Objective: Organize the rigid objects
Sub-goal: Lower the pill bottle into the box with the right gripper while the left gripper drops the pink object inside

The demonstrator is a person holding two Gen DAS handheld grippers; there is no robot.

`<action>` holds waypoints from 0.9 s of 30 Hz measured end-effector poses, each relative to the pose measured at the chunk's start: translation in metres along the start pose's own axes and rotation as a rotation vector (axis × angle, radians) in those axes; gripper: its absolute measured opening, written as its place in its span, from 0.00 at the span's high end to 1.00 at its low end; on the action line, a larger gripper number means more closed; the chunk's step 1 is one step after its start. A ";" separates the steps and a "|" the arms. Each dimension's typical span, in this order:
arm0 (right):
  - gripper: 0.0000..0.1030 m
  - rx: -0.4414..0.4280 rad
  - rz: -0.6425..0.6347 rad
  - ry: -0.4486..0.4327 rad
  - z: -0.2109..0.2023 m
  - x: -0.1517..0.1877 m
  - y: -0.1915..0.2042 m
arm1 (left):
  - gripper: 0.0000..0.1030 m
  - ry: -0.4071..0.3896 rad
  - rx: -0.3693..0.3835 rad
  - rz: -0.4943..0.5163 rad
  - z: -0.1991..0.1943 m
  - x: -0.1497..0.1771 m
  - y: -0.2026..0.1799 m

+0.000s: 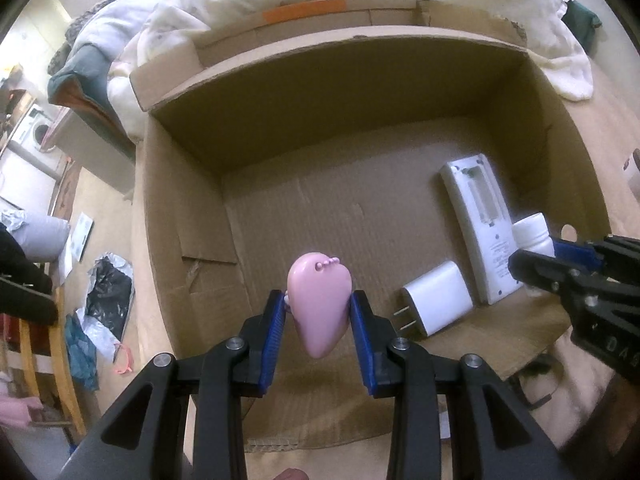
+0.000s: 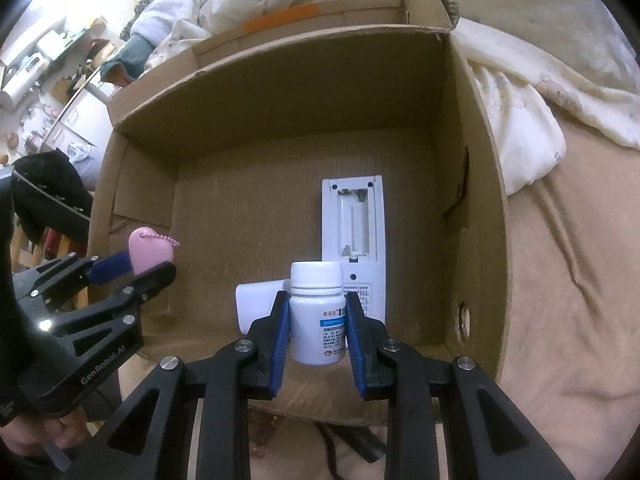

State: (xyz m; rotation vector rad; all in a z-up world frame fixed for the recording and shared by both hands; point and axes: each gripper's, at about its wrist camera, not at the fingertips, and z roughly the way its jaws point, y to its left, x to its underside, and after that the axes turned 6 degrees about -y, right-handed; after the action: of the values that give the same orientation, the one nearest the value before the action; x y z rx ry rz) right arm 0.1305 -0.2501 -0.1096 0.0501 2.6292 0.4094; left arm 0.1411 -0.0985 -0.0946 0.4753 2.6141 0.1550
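My left gripper point(image 1: 319, 310) is shut on a pink heart-shaped keychain point(image 1: 318, 304) and holds it over the near part of an open cardboard box point(image 1: 180, 208). My right gripper point(image 2: 317, 312) is shut on a white pill bottle point(image 2: 316, 312) above the box's near right side. A white remote point(image 2: 354, 236) lies face down on the box floor, battery bay open. A white plug adapter point(image 1: 438, 298) lies beside it. The right gripper point(image 1: 552, 260) with the bottle point(image 1: 532, 234) shows in the left wrist view, and the left gripper point(image 2: 132, 264) with the keychain point(image 2: 150, 252) in the right wrist view.
The box point(image 2: 480, 200) sits on a bed with a beige sheet point(image 2: 568, 300) and a rumpled cream duvet point(image 2: 500, 20) behind and to the right. To the left are a wooden chair point(image 1: 60, 340), plastic bags point(image 1: 108, 292) on the floor and a washing machine point(image 1: 32, 136).
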 end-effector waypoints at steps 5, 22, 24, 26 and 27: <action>0.72 0.007 0.005 0.031 0.006 0.002 0.000 | 0.71 0.020 -0.007 0.007 0.007 0.002 0.001; 0.31 -0.004 -0.013 -0.022 -0.002 -0.003 0.007 | 0.70 0.025 -0.016 0.023 0.008 0.003 -0.001; 0.15 -0.003 -0.033 -0.055 -0.007 -0.004 0.012 | 0.63 0.018 -0.016 0.020 0.004 0.003 -0.001; 0.00 -0.003 -0.035 -0.093 -0.014 -0.006 0.013 | 0.50 0.009 -0.010 0.012 0.001 0.003 -0.001; 0.00 -0.011 -0.027 -0.112 -0.017 -0.007 0.011 | 0.44 0.003 -0.007 0.005 -0.001 0.002 0.001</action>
State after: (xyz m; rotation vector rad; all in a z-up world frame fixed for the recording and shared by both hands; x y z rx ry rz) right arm 0.1285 -0.2449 -0.0884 0.0326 2.5140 0.4001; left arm 0.1392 -0.0971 -0.0948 0.4800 2.6143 0.1673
